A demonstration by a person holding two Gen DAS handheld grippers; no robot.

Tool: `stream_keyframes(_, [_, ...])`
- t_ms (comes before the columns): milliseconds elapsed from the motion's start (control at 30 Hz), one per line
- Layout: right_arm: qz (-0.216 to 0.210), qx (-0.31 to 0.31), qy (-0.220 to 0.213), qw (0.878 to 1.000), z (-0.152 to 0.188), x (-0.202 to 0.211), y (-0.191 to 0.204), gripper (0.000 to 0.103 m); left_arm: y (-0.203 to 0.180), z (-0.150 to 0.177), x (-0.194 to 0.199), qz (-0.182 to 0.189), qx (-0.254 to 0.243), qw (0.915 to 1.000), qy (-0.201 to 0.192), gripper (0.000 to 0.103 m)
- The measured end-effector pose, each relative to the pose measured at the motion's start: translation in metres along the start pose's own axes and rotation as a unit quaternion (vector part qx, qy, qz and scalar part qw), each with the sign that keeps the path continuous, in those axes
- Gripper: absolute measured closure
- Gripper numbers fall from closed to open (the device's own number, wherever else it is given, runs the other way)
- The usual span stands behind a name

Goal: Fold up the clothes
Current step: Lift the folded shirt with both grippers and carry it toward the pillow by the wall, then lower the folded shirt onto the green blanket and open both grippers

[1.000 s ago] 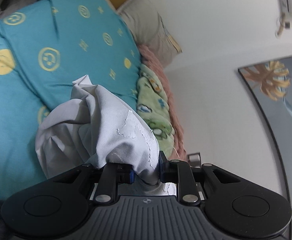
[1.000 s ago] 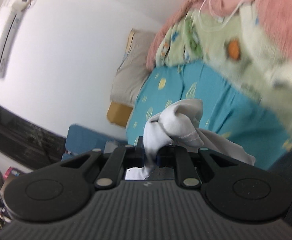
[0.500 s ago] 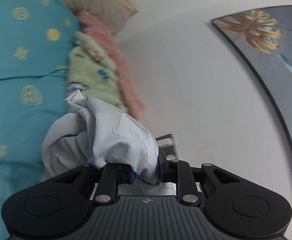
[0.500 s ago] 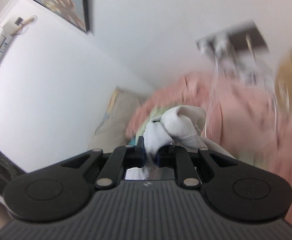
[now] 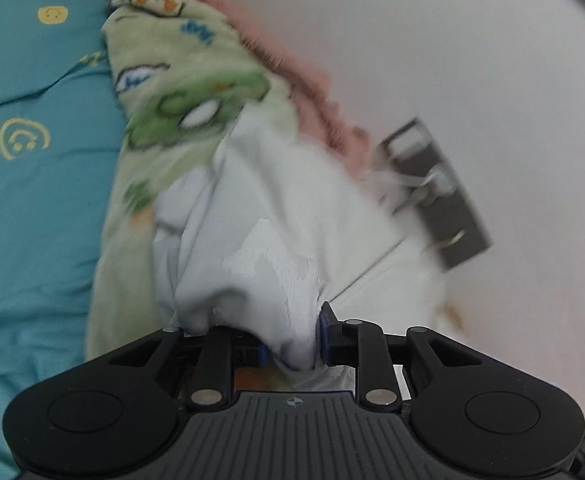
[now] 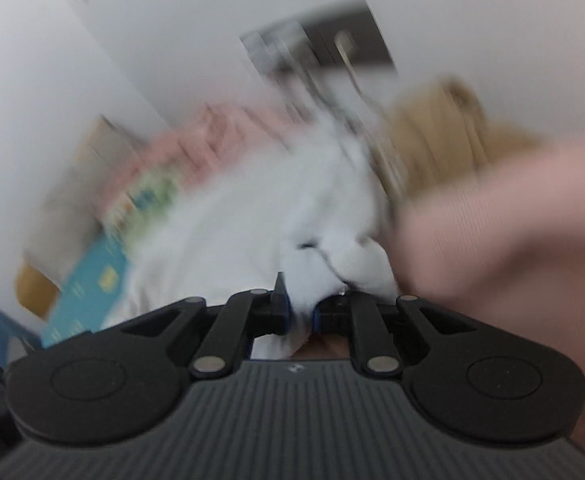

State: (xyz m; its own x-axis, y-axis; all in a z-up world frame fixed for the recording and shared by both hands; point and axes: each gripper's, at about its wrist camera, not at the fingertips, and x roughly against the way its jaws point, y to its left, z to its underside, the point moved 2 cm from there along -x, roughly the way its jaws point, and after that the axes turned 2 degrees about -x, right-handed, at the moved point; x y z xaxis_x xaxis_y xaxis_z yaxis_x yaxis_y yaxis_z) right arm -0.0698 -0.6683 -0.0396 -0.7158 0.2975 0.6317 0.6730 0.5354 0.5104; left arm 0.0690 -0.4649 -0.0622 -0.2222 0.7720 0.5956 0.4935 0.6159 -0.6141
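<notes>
A white garment (image 5: 276,240) is bunched between the jaws of my left gripper (image 5: 292,344), which is shut on it; the cloth spreads out ahead, over the green blanket and toward the wall. My right gripper (image 6: 300,312) is shut on another bunch of the same white garment (image 6: 260,216), which stretches away in front of it. Both views are blurred by motion.
A teal bedsheet (image 5: 32,168) with yellow prints lies at left. A green cartoon blanket (image 5: 180,92) and a pink blanket (image 5: 292,68) are piled along the white wall. A grey wall panel with cables (image 5: 436,192) is at right. A pink blanket (image 6: 512,232) fills the right wrist view's right side.
Both grippers have swung toward the wall and blanket pile, still holding the garment. The cloth, bunched before, now spreads out ahead of them.
</notes>
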Motion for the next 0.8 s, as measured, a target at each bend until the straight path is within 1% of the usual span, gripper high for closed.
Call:
stream_keyframes(33, [0.003,0.01,0.002,1.0,0.007,-0.002,-0.003,0.089,0.001,0.005,0.002,-0.005,-0.013,0.9999,-0.003,0.071])
stream_keyframes(100, [0.009,0.028,0.0,1.0,0.007,0.004,0.004,0.088,-0.003,0.007,0.011,-0.017,-0.033,0.9993,0.0,0.066])
stream_keyframes(133, [0.013,0.027,0.004,1.0,0.003,0.008,0.006,0.088,-0.006,0.006,0.016,-0.024,-0.041,0.9988,0.003,0.061])
stream_keyframes(167, [0.017,0.026,0.009,0.999,-0.002,0.011,0.009,0.086,-0.011,0.004,0.023,-0.035,-0.051,0.9981,0.005,0.053])
stream_keyframes(200, [0.022,0.023,0.014,0.999,-0.004,0.016,0.012,0.085,-0.017,0.002,0.031,-0.049,-0.06,0.997,0.005,0.049])
stream_keyframes(267, [0.034,0.016,0.025,0.999,-0.009,0.027,0.018,0.084,-0.029,-0.002,0.049,-0.078,-0.079,0.9938,0.002,0.026])
stream_keyframes(333, [0.043,0.027,0.023,0.998,-0.007,0.048,0.03,0.081,-0.039,-0.002,0.073,-0.097,-0.103,0.9898,-0.019,0.017])
stream_keyframes(367, [0.042,0.036,0.018,0.998,-0.006,0.059,0.034,0.067,-0.044,0.0,0.087,-0.1,-0.113,0.9882,-0.025,0.016])
stream_keyframes(400, [0.034,0.047,0.011,0.998,-0.001,0.074,0.038,0.038,-0.052,0.002,0.102,-0.102,-0.12,0.9871,-0.028,0.016])
stream_keyframes(433, [0.026,0.057,0.0,0.998,0.002,0.089,0.042,0.023,-0.059,0.004,0.117,-0.104,-0.126,0.986,-0.033,0.011])
stream_keyframes(467, [0.02,0.068,-0.009,0.997,0.004,0.102,0.047,0.011,-0.063,0.006,0.13,-0.107,-0.131,0.9849,-0.038,0.006])
stream_keyframes(500, [0.014,0.08,-0.017,0.997,0.007,0.116,0.051,0.013,-0.068,0.009,0.145,-0.109,-0.137,0.9834,-0.047,0.005])
stream_keyframes(567, [0.001,0.101,-0.031,0.994,0.013,0.143,0.06,0.013,-0.08,0.015,0.176,-0.112,-0.154,0.9789,-0.073,0.0])
stream_keyframes(633, [-0.012,0.116,-0.04,0.992,0.02,0.165,0.069,0.013,-0.09,0.023,0.204,-0.118,-0.172,0.9733,-0.096,0.0])
stream_keyframes(800, [-0.035,0.152,-0.071,0.985,0.047,0.215,0.083,0.013,-0.104,0.052,0.27,-0.128,-0.2,0.9628,-0.13,0.0])
